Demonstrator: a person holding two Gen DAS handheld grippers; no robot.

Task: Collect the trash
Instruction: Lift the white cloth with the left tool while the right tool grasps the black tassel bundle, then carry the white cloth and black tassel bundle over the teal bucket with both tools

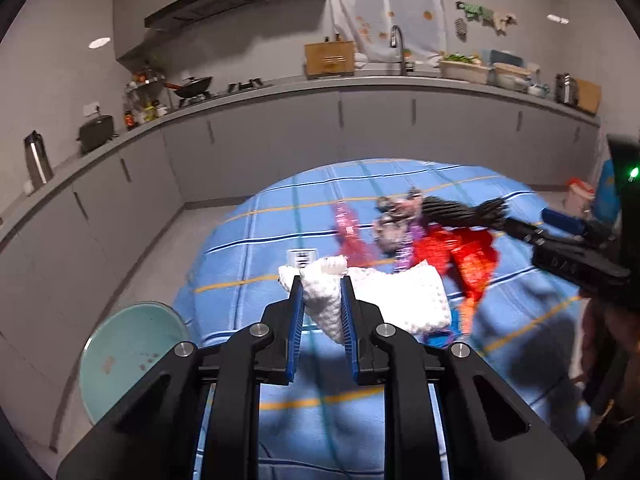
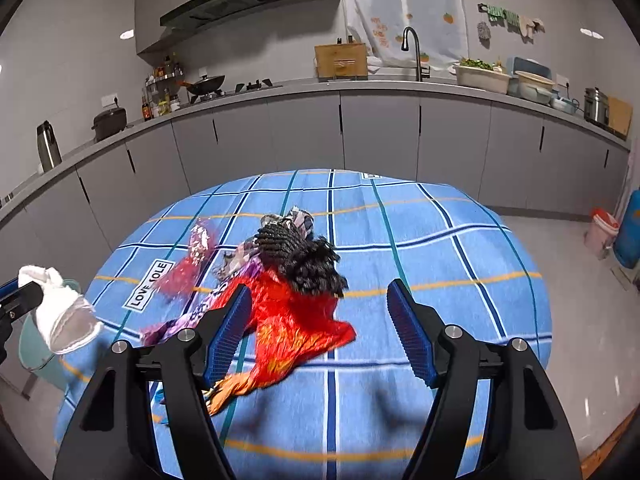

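Tissue [image 1: 376, 300], white and crumpled, sits pinched in the left hand-held gripper [image 1: 322, 308] while the right hand-held gripper [image 2: 320, 320] gapes wide, empty, above red wrapper [image 2: 296, 328] at the tabletop's [image 2: 440, 240] six o'clock.

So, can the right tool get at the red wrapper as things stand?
Probably yes: the right tool is open and empty, and the red wrapper lies uncovered on the tablecloth just ahead, though a black bundle overlaps its far end.

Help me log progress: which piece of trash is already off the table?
The white tissue, pinched in the left gripper. The red wrapper, black crinkled piece and pink wrapper lie on the blue cloth, under the open right gripper.
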